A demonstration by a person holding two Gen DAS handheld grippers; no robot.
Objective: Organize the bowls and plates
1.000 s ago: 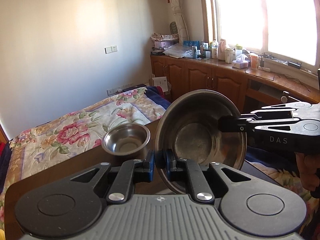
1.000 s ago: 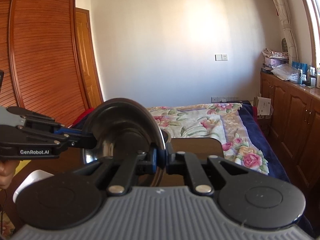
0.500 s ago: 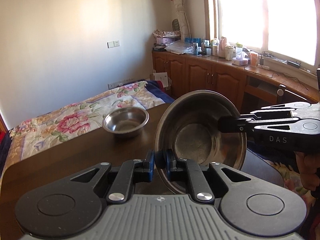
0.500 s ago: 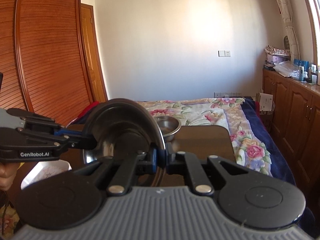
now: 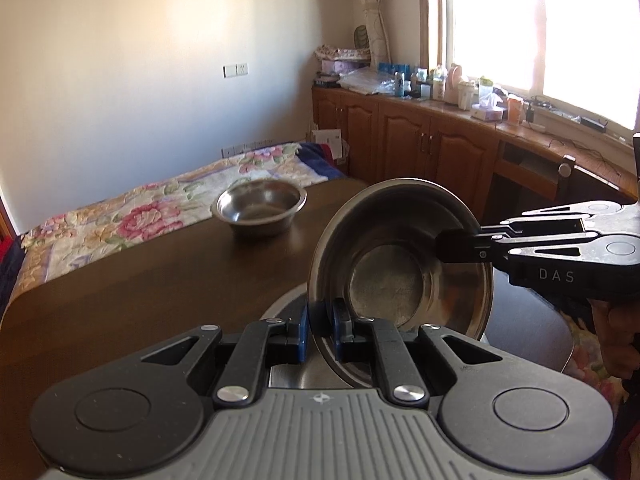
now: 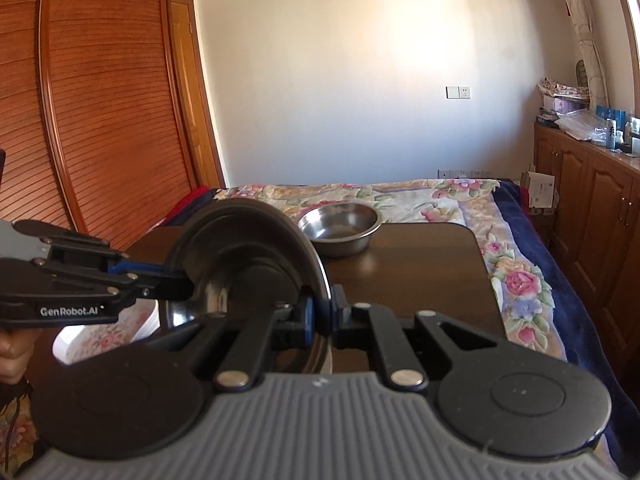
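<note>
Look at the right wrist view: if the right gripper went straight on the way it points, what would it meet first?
Probably the bare wooden table, just right of the small steel bowl. The right gripper itself is shut on the tilted large steel bowl. Depth is unclear.

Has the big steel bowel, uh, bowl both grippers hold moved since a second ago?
Yes. The held bowl has come down and forward toward the small bowl on the table.
</note>
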